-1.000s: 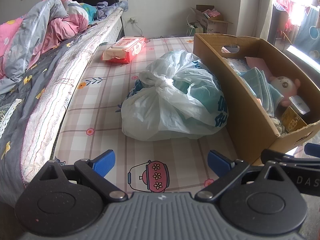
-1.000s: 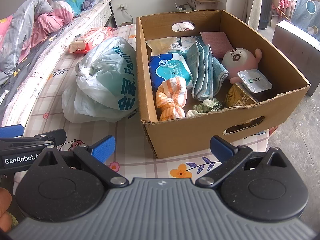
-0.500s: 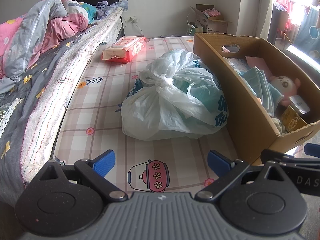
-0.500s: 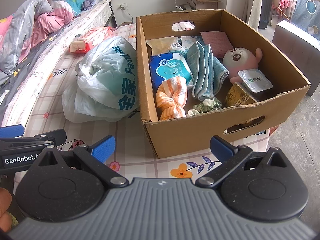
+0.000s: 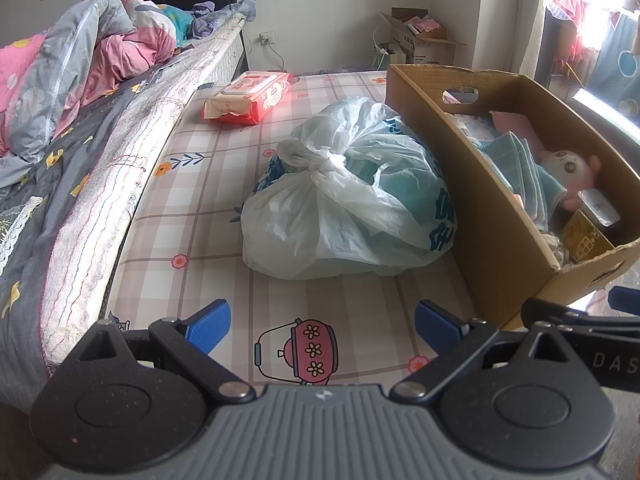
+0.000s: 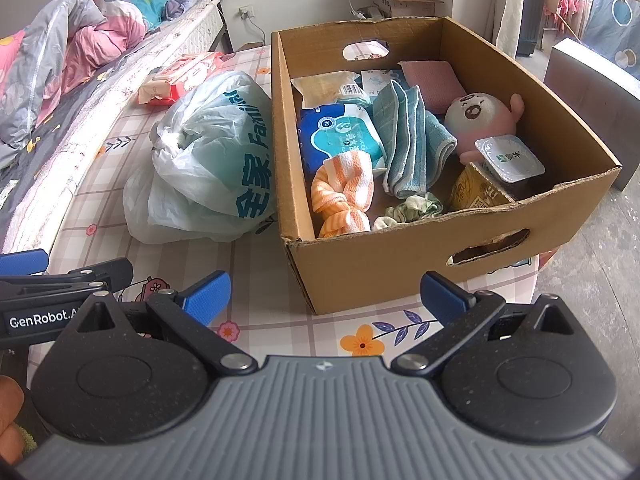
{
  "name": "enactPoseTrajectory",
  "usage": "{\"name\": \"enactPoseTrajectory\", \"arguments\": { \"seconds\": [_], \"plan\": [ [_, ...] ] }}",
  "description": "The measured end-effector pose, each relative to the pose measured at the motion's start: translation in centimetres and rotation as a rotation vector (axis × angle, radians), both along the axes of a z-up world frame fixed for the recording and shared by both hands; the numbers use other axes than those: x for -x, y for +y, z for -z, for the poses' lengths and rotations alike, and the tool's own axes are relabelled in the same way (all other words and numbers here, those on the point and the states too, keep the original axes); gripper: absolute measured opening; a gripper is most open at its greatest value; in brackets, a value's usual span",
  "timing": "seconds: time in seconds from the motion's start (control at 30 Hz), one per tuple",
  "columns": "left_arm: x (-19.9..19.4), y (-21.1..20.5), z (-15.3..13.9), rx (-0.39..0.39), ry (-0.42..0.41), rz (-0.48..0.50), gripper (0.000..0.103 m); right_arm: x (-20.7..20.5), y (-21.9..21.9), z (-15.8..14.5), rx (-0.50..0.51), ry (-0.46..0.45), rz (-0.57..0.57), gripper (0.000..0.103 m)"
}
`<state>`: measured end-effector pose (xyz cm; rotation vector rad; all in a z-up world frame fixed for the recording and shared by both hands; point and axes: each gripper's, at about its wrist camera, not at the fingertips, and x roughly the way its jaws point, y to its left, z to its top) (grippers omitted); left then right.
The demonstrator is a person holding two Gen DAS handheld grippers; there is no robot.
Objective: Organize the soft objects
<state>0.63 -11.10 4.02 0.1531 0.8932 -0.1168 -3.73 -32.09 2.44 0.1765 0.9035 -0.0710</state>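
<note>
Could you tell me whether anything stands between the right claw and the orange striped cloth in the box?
Yes: the cardboard box's near wall stands between the open right claw and the orange striped cloth, which lies just behind it. From above the cloth looks uncovered, so reaching over the wall seems feasible.

The left gripper [image 5: 322,322] hangs low over a checked, flower-printed sheet [image 5: 192,216], its blue-tipped jaws spread wide with nothing between them. Ahead lies a knotted white plastic bag [image 5: 344,204], pressed against the left wall of a cardboard box [image 5: 472,184] at the right. Inside the box show folded teal cloths [image 5: 516,164] and a pink plush toy [image 5: 568,168]. Farther off, a red wipes pack [image 5: 248,98] lies flat. A rumpled quilt [image 5: 80,64] fills the far left.
</note>
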Motion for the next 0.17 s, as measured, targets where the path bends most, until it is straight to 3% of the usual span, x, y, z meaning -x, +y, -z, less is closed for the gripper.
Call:
{"name": "enactPoseTrajectory", "arguments": {
  "seconds": [0.17],
  "plan": [
    [0.02,-0.02,0.00,0.000,0.001,0.000,0.099,0.04,-0.02,0.01,0.000,0.000,0.000,0.102]
  ]
}}
